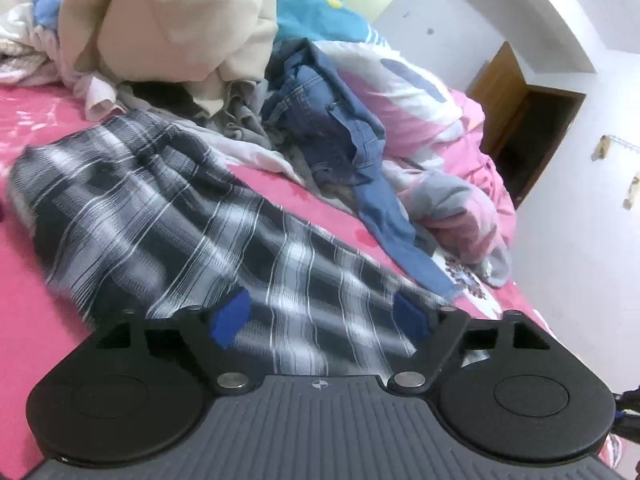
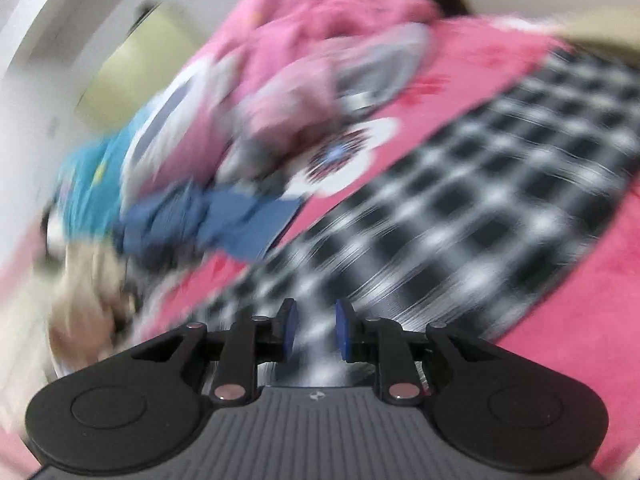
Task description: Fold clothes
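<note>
Left claw (image 1: 322, 320) jaws wide apart, nothing pinched, low over plaid shirt (image 1: 168, 200) lying spread on bed (image 1: 40, 340) for folding. My right claw (image 2: 316, 330) narrow gap, empty; view blurred. Unfolded pile (image 1: 180, 40) waits behind.

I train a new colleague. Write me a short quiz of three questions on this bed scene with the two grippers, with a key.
1. True or false: the left gripper stands wide open over the plaid garment.
2. Which garment lies between the beige garment and the pink quilt? A) blue jeans B) a red coat C) a green towel
3. Fill in: the sheet under the plaid garment is ____.

Key
1. True; its pads are far apart and pinch no cloth.
2. A, the blue jeans.
3. Pink. The right wrist view is blurred, yet a narrow gap shows between the right gripper pads.
</note>
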